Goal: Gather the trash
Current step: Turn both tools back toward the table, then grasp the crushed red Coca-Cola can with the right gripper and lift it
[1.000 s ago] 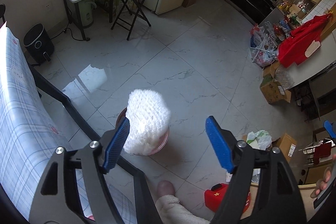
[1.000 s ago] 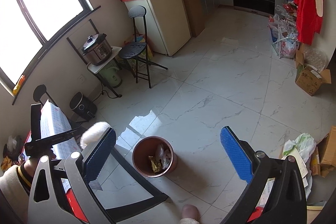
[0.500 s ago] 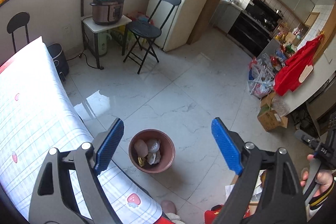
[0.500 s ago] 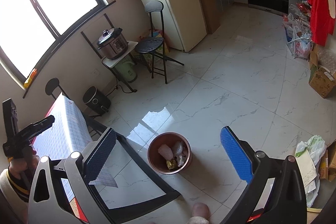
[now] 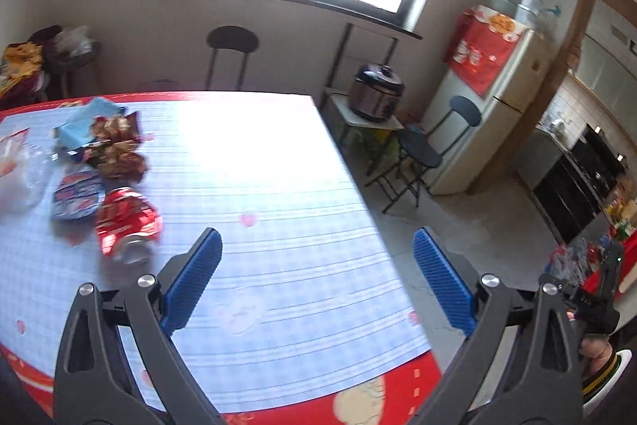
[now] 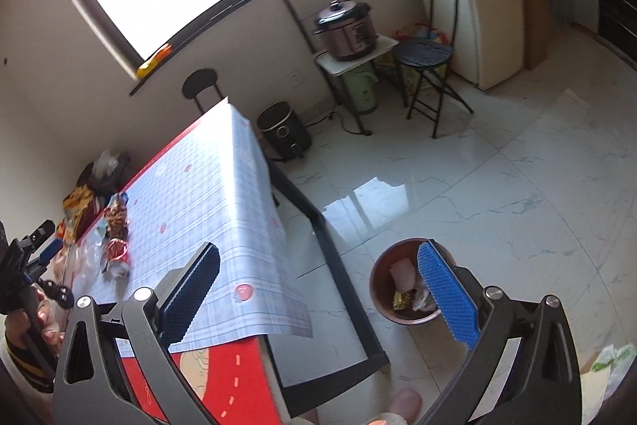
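My left gripper (image 5: 318,277) is open and empty above the table (image 5: 286,186) with its blue checked cloth. A crushed red can (image 5: 127,222) lies left of it, with a blue foil lid (image 5: 77,196), brown snack wrappers (image 5: 117,146) and clear plastic (image 5: 20,178) beyond. My right gripper (image 6: 318,289) is open and empty, over the table's corner and the floor. The brown trash bin (image 6: 382,281) stands on the floor with wrappers inside, partly behind the right finger. The red can (image 6: 115,251) also shows in the right wrist view.
The table's black frame (image 6: 338,265) runs beside the bin. A folding chair (image 6: 430,54), a rice cooker (image 6: 348,26) on a small stand, an air fryer (image 6: 282,132) and a fridge (image 6: 489,6) line the wall. A foot (image 6: 402,405) shows below.
My left gripper has swung up from the bin to over the table, empty after dropping the white wad. My right gripper has turned left toward the table.
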{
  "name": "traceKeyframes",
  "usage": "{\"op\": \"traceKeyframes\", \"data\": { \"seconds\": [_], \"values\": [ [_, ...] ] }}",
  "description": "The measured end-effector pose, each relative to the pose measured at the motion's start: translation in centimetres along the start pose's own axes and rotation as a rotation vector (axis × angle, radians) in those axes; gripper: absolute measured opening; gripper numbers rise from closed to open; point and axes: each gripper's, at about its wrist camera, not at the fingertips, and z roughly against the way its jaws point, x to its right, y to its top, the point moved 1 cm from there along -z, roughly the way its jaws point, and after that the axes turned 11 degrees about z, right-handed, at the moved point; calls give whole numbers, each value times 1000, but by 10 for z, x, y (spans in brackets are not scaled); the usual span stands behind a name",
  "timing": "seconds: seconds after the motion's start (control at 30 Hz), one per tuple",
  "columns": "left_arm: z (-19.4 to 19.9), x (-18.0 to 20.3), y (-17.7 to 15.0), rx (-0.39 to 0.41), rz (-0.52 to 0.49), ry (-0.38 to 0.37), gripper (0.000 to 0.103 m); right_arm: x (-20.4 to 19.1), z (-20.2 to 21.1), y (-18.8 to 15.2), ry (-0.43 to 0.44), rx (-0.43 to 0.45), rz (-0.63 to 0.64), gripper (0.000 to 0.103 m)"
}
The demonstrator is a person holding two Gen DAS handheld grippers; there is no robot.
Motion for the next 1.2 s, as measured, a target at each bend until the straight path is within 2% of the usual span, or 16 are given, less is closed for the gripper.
{"op": "traceKeyframes", "data": {
  "seconds": [0.1, 0.3, 0.43, 0.67, 0.8, 0.93, 1.07, 1.2],
  "values": [
    [28, -72, 3, 27, 68, 88, 96, -56, -28, 16, 56, -23, 65, 98],
    [69, -204, 8, 42, 188, 199, 95, -183, -71, 24, 129, -66, 198, 98],
    [83, -279, 16, 41, 235, 227, 95, -266, -112, 25, 129, -119, 318, 98],
    [86, -369, 31, 6, 259, 248, 95, -398, -210, 20, 170, -224, 529, 97],
    [90, -403, 32, -11, 274, 256, 95, -439, -264, 17, 167, -290, 589, 97],
    [94, -431, 33, -24, 290, 269, 95, -466, -296, 11, 180, -342, 617, 97],
    [96, -452, 32, -33, 317, 280, 95, -478, -317, 5, 176, -386, 648, 97],
    [94, -461, 32, -41, 330, 279, 95, -480, -330, -1, 190, -434, 626, 97]
  ]
}}
